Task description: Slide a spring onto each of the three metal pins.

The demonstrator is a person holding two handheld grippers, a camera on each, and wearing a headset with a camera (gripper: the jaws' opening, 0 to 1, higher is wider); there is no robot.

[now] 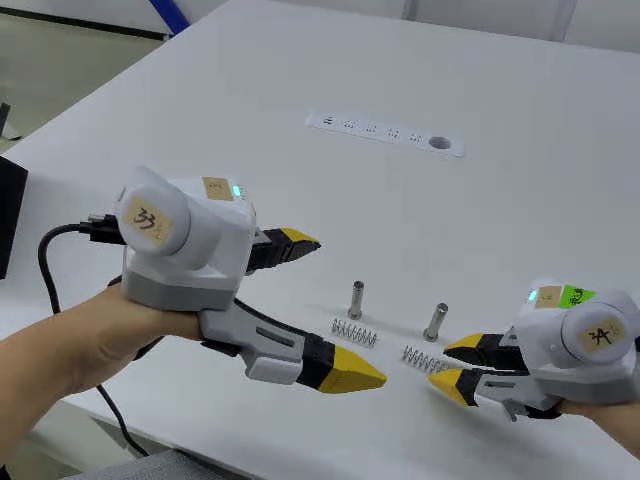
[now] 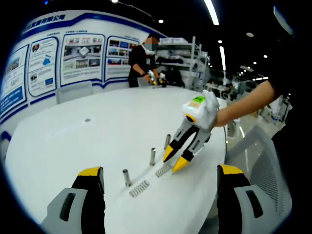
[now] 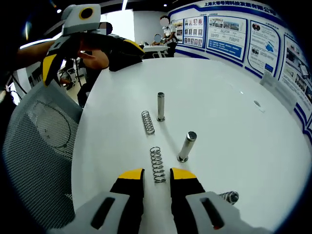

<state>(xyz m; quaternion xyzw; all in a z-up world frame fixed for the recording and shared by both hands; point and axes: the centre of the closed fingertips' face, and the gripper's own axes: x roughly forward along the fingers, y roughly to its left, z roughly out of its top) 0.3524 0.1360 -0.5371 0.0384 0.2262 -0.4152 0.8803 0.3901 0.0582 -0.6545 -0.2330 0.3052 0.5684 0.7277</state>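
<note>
The fingers (image 3: 130, 184) of the right gripper (image 3: 156, 173) are a little apart, with a narrow gap between their yellow tips, and they pinch nothing. The near spring (image 3: 157, 165) lies flat on the white table (image 3: 219, 97). Its closest end reaches just into this gap, but I cannot tell if it touches a tip. The fingers (image 2: 90, 179) of the left gripper (image 1: 328, 306) are spread wide and hold nothing. This gripper is held above the table, to the left of the parts. The far spring (image 3: 147, 122) lies flat just beside the far pin (image 3: 160, 106), which stands upright. The middle pin (image 3: 186, 145) stands near the near spring, on its right side in the right gripper view. The third pin (image 3: 229, 196) is just beside one finger of the right gripper and is partly hidden. Both springs lie loose on the table, not on a pin. A white power strip (image 1: 385, 133) lies well apart, farther back on the table. A black cable (image 1: 45, 262) hangs from the back of the left gripper.
</note>
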